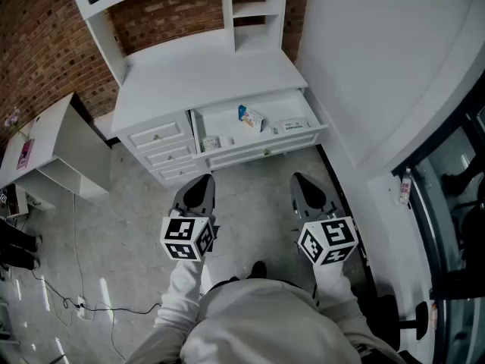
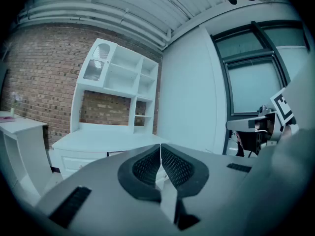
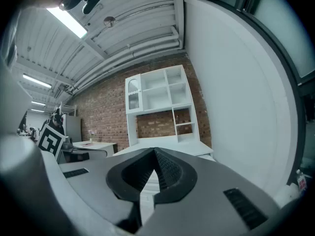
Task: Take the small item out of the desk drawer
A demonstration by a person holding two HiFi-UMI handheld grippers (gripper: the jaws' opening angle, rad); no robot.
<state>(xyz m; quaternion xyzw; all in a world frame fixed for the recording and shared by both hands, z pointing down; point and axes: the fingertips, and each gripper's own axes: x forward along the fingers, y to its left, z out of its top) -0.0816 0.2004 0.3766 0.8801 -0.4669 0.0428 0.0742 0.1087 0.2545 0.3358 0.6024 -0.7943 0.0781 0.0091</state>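
Note:
The white desk (image 1: 204,78) stands against a brick wall with its wide drawer (image 1: 261,149) pulled out. Inside lie a small blue-and-white packet (image 1: 250,117), a flat white item (image 1: 290,126) to its right and a small pale object (image 1: 211,142) at the front left. My left gripper (image 1: 200,184) and right gripper (image 1: 305,182) hover over the floor in front of the desk, well short of the drawer. Both are shut with nothing between the jaws. In the left gripper view the pads (image 2: 160,151) meet; in the right gripper view the pads (image 3: 154,157) meet too.
Small closed drawers (image 1: 163,149) stack left of the open one. A shelf hutch (image 1: 227,6) rises over the desk top. A second white table (image 1: 45,146) stands at the left, with cables (image 1: 76,294) on the floor. A white wall (image 1: 379,74) and glass partition (image 1: 447,203) close the right.

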